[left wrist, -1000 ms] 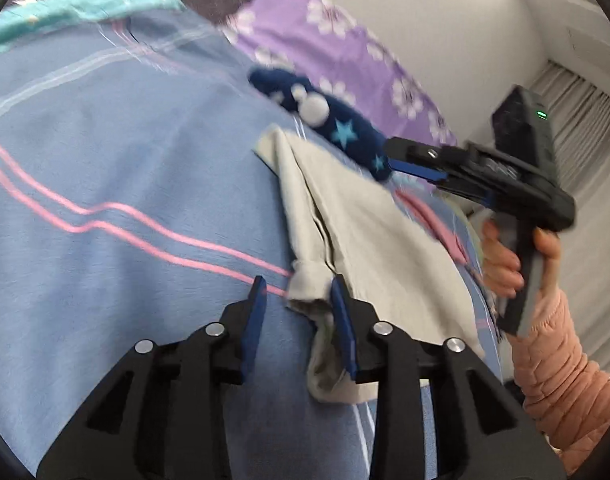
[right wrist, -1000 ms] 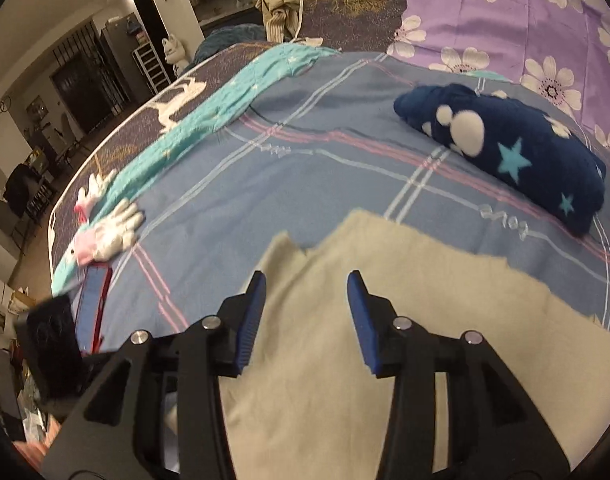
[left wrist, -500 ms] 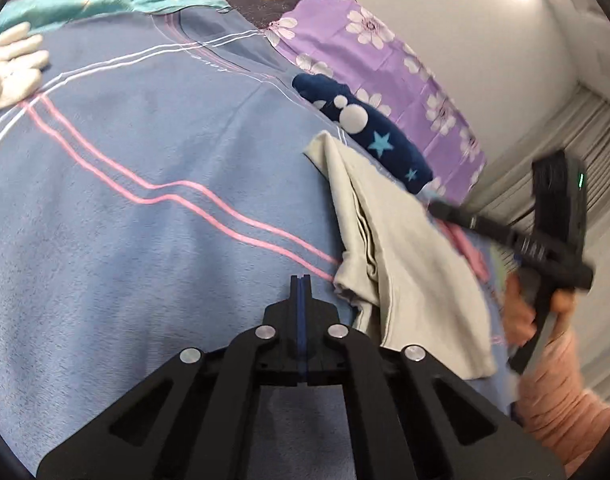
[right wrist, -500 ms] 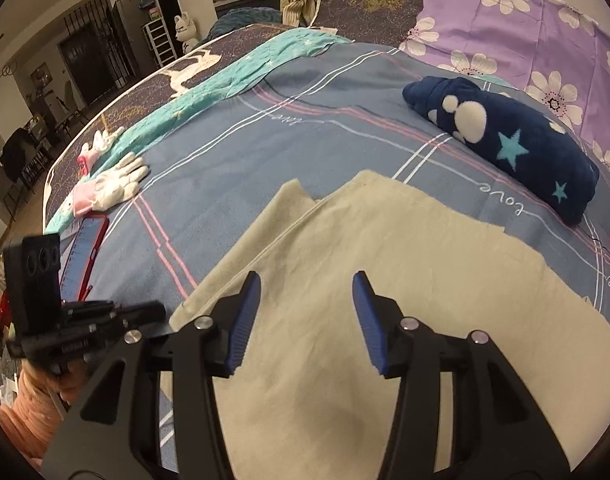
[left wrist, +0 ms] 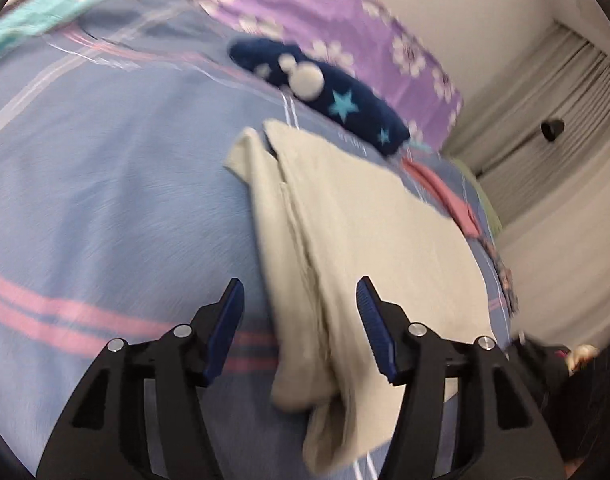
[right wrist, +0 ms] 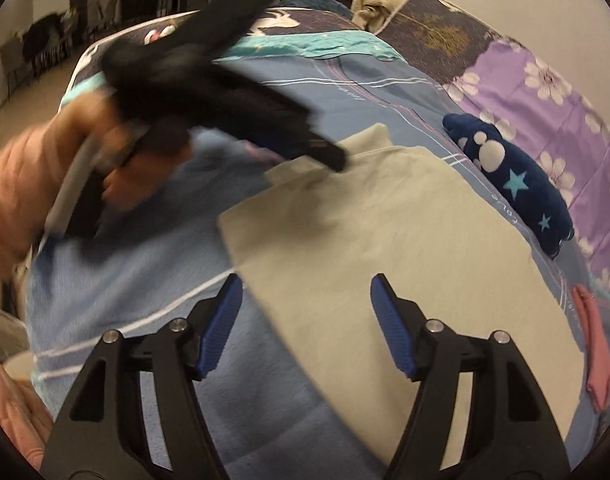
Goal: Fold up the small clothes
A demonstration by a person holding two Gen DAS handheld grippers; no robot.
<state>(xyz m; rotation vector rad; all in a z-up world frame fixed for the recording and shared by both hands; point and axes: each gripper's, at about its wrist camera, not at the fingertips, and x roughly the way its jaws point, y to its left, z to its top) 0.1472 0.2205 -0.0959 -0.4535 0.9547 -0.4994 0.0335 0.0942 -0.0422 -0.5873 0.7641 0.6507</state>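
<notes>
So both tongs are opening now — left tongs (left wrist: 299, 330) were clamped shut a moment ago, right tongs (right wrist: 305, 324) empty too. Beige garment (left wrist: 357, 240) lies half-folded mid-bed (left wrist: 105, 200), released; next fold's up.

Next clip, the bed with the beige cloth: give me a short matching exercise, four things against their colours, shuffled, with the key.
Things:
1. cloth
2. plush
3. pillow
4. sleeve

Colours:
A. purple with white flowers
B. pinkish-orange
C. beige
D. dark blue with stars

Pairs: 1-C, 2-D, 3-A, 4-B
</notes>
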